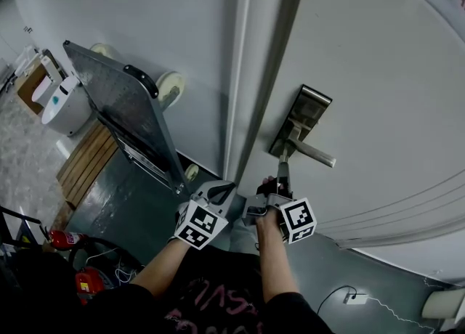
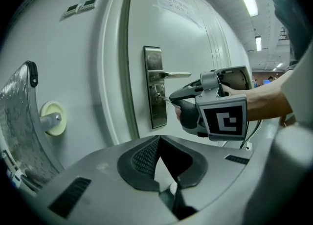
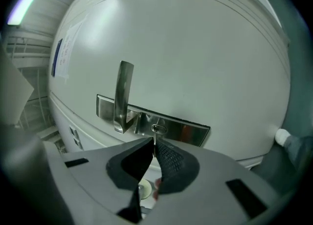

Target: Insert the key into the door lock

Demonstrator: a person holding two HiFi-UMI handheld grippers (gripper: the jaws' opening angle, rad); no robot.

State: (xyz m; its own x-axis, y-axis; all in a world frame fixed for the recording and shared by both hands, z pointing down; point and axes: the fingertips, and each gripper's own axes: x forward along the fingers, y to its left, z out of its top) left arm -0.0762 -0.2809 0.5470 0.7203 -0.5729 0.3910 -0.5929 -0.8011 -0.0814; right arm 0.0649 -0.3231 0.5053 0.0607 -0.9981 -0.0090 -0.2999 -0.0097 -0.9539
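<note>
Steel is showing on the lock plate (image 1: 303, 118) as I am looking down through the head view. It is sitting on the pale door (image 1: 378, 71), with the lever handle (image 1: 314, 153) sticking out beside it. My right claw (image 1: 283, 169) is reaching up to the plate, while the left claw (image 1: 220, 193) is hanging just beside it, apart from the door. A trolley (image 1: 120, 104) stood on end is leaning against the wall (image 1: 87, 6) to the left.

Through the left gripper view I am seeing the left claw's tips pressed together with nothing between them. Beyond them, the right claw is holding the key (image 2: 165, 99) out sideways, its tip meeting the keyhole (image 2: 157, 96) under the handle.

Through the right gripper view I am seeing the right claw pinched tight on the key's head. The thin blade is running from the grip straight to the keyhole. How deep it is sitting I cannot tell.

I am judging the key to be light, stiff and slippery: flat metal that could twist in the grip if it binds. The hold belongs on the flat faces of the head, with the blade left free. I am thinking the push needs to be square to the plate, since a thin blade could bend or jam if driven askew.
</note>
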